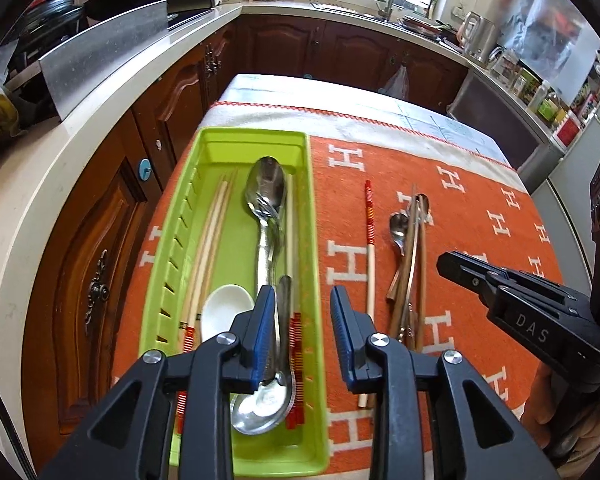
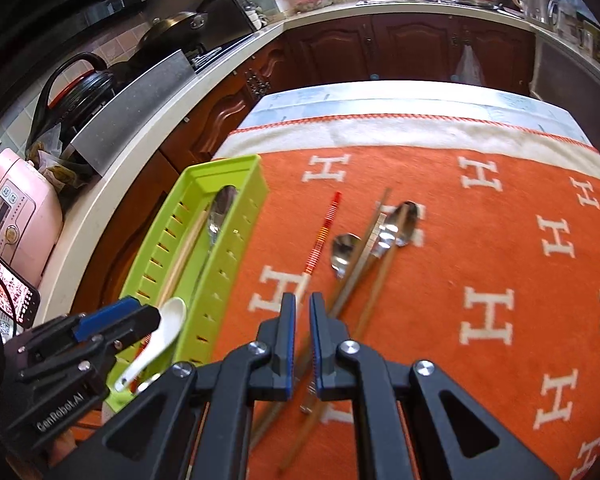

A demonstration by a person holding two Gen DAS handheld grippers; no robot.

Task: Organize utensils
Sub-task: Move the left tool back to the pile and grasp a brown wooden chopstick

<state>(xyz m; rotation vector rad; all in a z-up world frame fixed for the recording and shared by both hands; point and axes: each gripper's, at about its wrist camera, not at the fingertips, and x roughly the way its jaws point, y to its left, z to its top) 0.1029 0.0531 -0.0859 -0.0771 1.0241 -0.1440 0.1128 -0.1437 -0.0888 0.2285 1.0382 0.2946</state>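
A lime-green tray (image 1: 256,136) lies at the left of the orange cloth. In it are pale chopsticks (image 1: 212,236), a long metal spoon (image 1: 266,200), a white ceramic spoon (image 1: 224,304) and a second metal spoon (image 1: 260,404). My left gripper (image 1: 302,300) hangs open over the tray's right wall with nothing between its pads. On the cloth lie a red-striped chopstick (image 2: 324,232), a small metal spoon (image 2: 344,252) and a bundle of brown chopsticks with another spoon (image 2: 400,220). My right gripper (image 2: 302,304) is shut to a narrow slit just above the near ends of those, gripping nothing.
The orange cloth with white H marks (image 2: 488,320) covers the table. A pale counter (image 1: 60,152) with wooden cabinets runs along the left and back. A pink appliance (image 2: 16,208) and a phone (image 2: 14,300) sit at the left. The left gripper (image 2: 112,322) shows beside the tray.
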